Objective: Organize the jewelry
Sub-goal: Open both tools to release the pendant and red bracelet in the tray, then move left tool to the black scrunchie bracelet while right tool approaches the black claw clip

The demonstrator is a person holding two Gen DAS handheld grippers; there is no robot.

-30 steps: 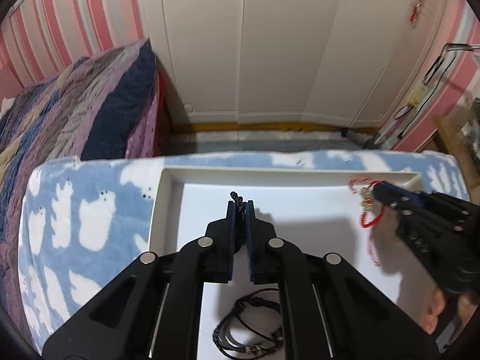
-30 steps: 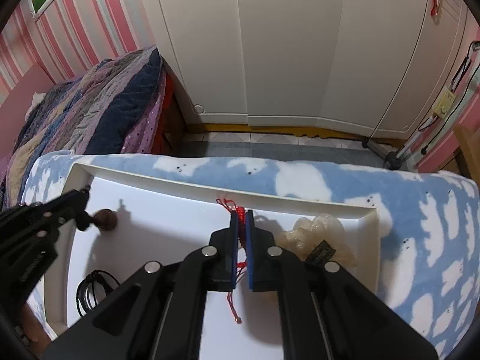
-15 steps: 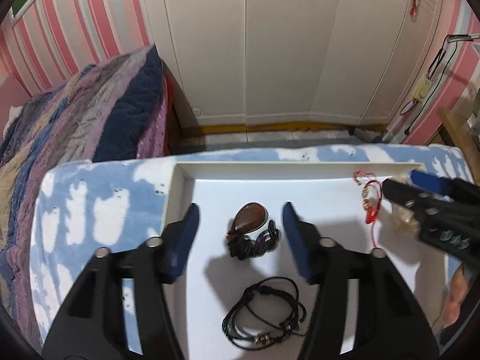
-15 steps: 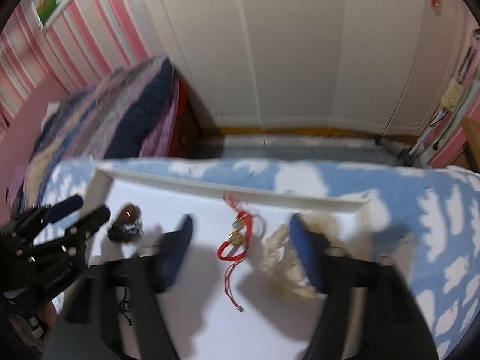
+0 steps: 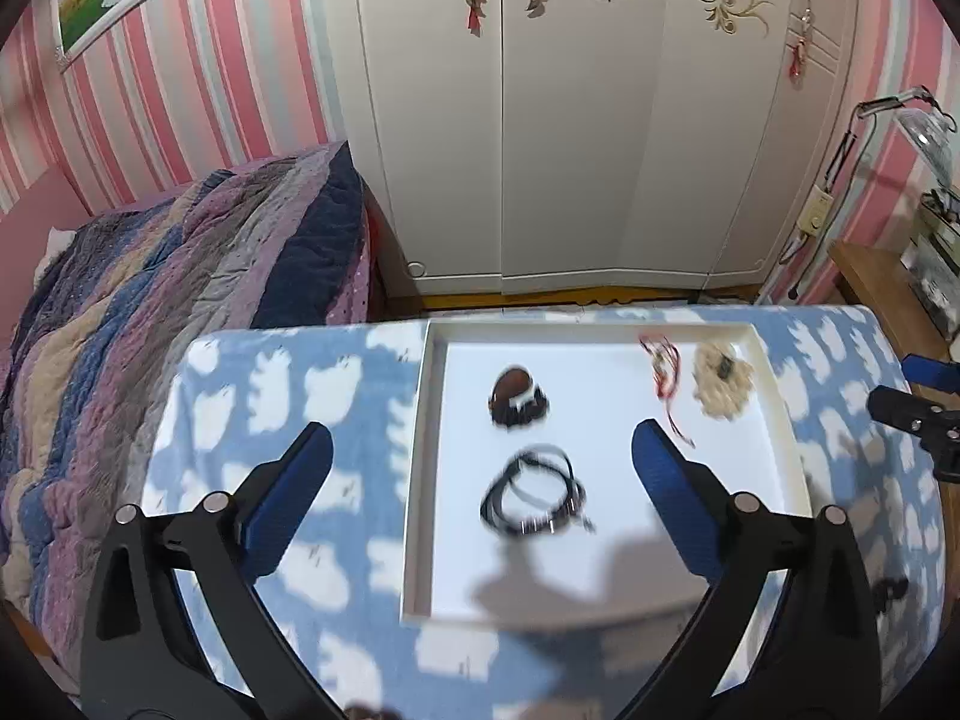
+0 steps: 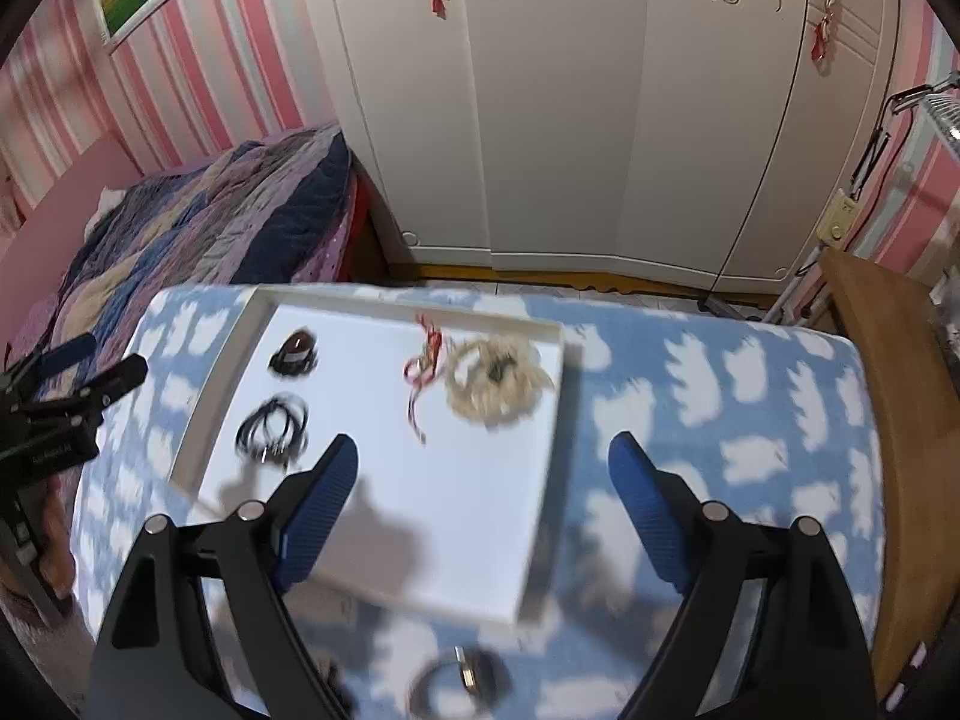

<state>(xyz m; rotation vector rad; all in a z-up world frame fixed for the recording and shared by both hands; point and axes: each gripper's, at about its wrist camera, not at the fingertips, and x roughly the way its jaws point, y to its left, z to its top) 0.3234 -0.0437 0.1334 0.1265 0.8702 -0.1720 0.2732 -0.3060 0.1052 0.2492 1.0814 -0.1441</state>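
Observation:
A white tray lies on a blue cloud-print cloth. In it lie a brown pendant on a black cord, a black cord bracelet, a red string bracelet and a cream bead necklace. My left gripper is open and empty, raised above the tray's near left. My right gripper is open and empty, raised above the tray's near right. A silver ring-like piece lies on the cloth in front of the tray, blurred.
The table cloth ends at a bed with a striped quilt on the left. A white wardrobe stands behind. A wooden desk edge runs along the right.
Both grippers have opened, letting go of the pendant and the red bracelet into the tray. Both have pulled back and up, away from the tray.

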